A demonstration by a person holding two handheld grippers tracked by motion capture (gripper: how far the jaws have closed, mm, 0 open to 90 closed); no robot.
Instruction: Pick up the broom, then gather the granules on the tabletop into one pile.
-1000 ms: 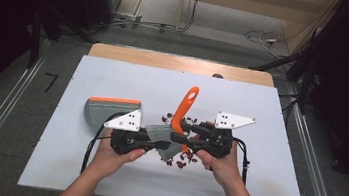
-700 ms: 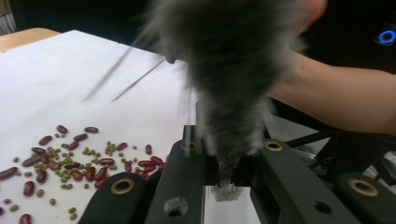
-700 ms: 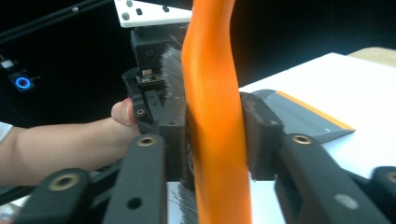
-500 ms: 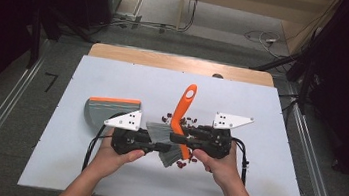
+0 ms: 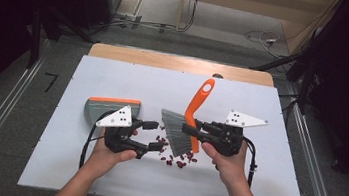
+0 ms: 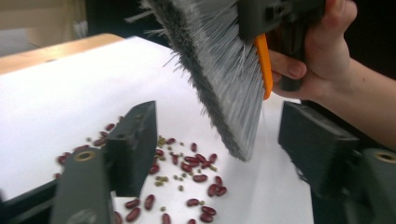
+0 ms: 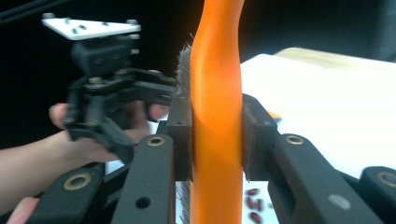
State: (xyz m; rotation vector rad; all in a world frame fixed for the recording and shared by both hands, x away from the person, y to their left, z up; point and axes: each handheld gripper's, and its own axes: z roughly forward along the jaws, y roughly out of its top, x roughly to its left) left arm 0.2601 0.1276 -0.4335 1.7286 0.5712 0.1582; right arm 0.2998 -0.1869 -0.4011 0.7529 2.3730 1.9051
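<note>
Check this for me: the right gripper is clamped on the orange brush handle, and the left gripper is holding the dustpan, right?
Not quite. The left gripper is open and holds nothing; the high view shows the dustpan lying behind it. The right gripper is indeed clamped on the orange brush handle.

Grey brush bristles (image 6: 215, 79) hang over scattered red beans (image 6: 196, 170).

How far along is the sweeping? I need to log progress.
Done: the right gripper is shut on the brush by its orange handle, and the left gripper, whose jaws have just opened, holds nothing. In hand: brush held above the beans. Left: beans lie loose on the table; the dustpan sits untouched.
</note>
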